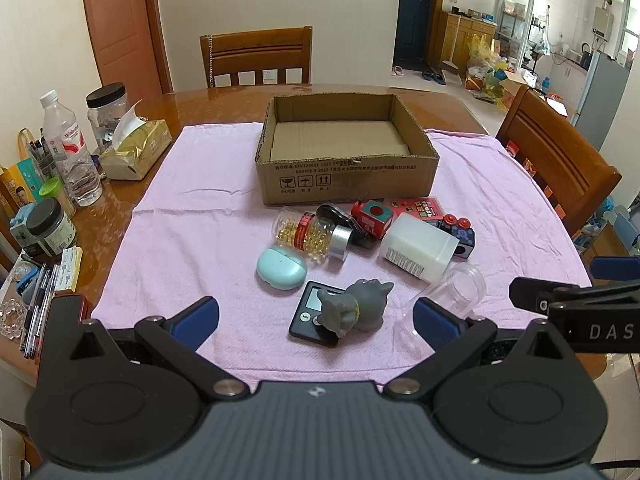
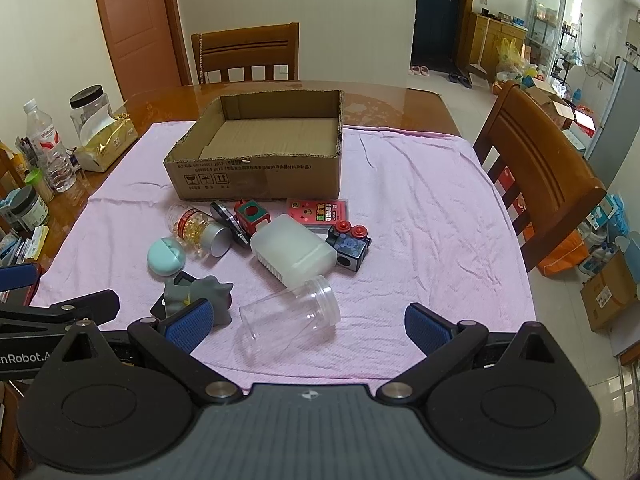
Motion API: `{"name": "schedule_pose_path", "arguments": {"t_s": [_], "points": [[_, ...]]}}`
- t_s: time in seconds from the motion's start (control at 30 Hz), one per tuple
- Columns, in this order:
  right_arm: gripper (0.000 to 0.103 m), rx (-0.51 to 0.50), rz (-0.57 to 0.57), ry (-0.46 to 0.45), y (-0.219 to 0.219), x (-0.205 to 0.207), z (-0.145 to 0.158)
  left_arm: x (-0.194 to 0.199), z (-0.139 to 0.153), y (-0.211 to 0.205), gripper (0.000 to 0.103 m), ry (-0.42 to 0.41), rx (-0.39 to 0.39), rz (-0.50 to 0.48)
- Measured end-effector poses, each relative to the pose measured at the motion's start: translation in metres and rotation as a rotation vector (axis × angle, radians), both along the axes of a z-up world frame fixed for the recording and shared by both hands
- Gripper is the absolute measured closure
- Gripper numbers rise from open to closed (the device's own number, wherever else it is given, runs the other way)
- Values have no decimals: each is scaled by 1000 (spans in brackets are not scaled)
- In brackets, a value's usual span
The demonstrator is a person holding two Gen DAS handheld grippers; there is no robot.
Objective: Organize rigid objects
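An empty cardboard box (image 1: pixel 344 182) (image 2: pixel 256 180) stands on the pink cloth (image 1: pixel 192 216) (image 2: pixel 420 208). In front of it lie a capsule bottle (image 1: pixel 310 234) (image 2: pixel 196 226), a mint earbud case (image 1: pixel 281 268) (image 2: pixel 166 257), a white plastic bottle (image 1: pixel 418 248) (image 2: pixel 294 252), a clear jar (image 1: pixel 460 288) (image 2: pixel 288 320), a grey toy (image 1: pixel 356 306) (image 2: pixel 200 294) on a black scale (image 1: pixel 310 316), a red cube (image 1: pixel 370 216) (image 2: pixel 250 216), a red card box (image 1: pixel 418 208) (image 2: pixel 318 210) and a black block toy (image 1: pixel 460 234) (image 2: pixel 348 246). My left gripper (image 1: pixel 316 318) is open before the grey toy. My right gripper (image 2: pixel 308 326) is open around the clear jar.
The table's left side holds a tissue box (image 1: pixel 136 150) (image 2: pixel 104 144), a water bottle (image 1: pixel 70 148) (image 2: pixel 50 152), jars (image 1: pixel 50 226) and pens (image 1: pixel 38 312). Wooden chairs stand behind (image 1: pixel 256 58) (image 2: pixel 246 54) and to the right (image 1: pixel 556 160) (image 2: pixel 540 168).
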State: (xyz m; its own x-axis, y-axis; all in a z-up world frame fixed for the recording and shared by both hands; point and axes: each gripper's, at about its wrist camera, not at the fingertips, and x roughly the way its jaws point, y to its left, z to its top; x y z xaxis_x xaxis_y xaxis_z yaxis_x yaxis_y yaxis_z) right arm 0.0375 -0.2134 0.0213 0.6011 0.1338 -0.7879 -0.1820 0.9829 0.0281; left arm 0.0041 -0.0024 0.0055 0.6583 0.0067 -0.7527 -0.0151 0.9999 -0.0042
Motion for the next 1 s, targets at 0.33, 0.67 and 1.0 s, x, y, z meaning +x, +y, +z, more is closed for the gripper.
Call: {"name": "schedule_pose_path", "arguments": {"t_s": [0.33, 0.67, 1.0], "points": [[0, -2, 7, -5, -1, 3, 0, 4, 1, -4, 1, 3, 2, 8], [0, 1, 11, -14, -5, 5, 3, 3, 4, -6, 1, 0, 0, 14], [0, -1, 10, -19, -5, 5, 5, 3, 5, -6, 1, 0, 0, 14]]}}
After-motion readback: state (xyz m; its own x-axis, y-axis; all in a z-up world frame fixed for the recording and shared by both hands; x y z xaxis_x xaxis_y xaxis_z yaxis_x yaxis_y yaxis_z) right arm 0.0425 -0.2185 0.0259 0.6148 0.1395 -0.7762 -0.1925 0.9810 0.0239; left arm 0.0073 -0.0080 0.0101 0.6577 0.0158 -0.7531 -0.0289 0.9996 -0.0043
